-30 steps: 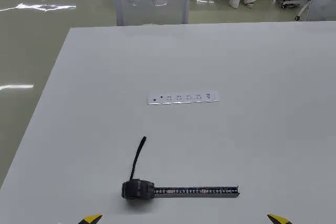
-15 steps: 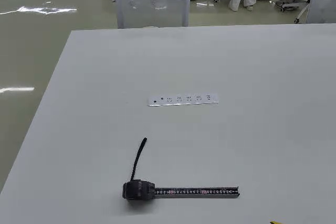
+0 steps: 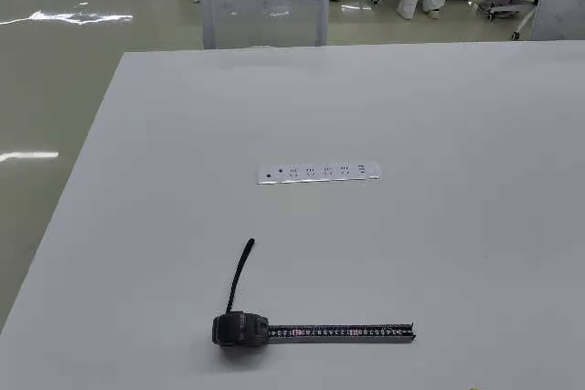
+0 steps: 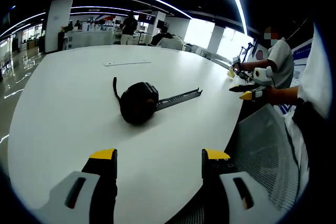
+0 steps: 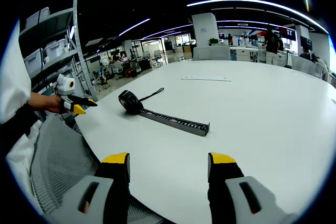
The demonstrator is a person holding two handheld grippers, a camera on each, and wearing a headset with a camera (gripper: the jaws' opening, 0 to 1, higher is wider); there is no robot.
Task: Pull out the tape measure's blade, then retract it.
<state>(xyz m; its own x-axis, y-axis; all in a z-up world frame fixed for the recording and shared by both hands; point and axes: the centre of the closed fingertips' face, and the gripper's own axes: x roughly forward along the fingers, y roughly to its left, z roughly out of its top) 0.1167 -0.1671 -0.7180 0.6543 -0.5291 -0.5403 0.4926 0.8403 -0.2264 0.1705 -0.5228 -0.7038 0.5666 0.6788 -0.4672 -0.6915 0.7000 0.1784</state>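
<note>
Tabletop (image 3: pixel 457 116) carries the tape measure (image 3: pixel 240 329), blade (image 3: pixel 343 332) out, seemingly a wrist strap (image 3: pixel 240 276) trailing.

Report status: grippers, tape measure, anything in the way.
Left gripper open, empty, at the near table edge. Right gripper open, empty. Tape measure on the table, blade out, untouched. Power strip lies beyond, apart.
</note>
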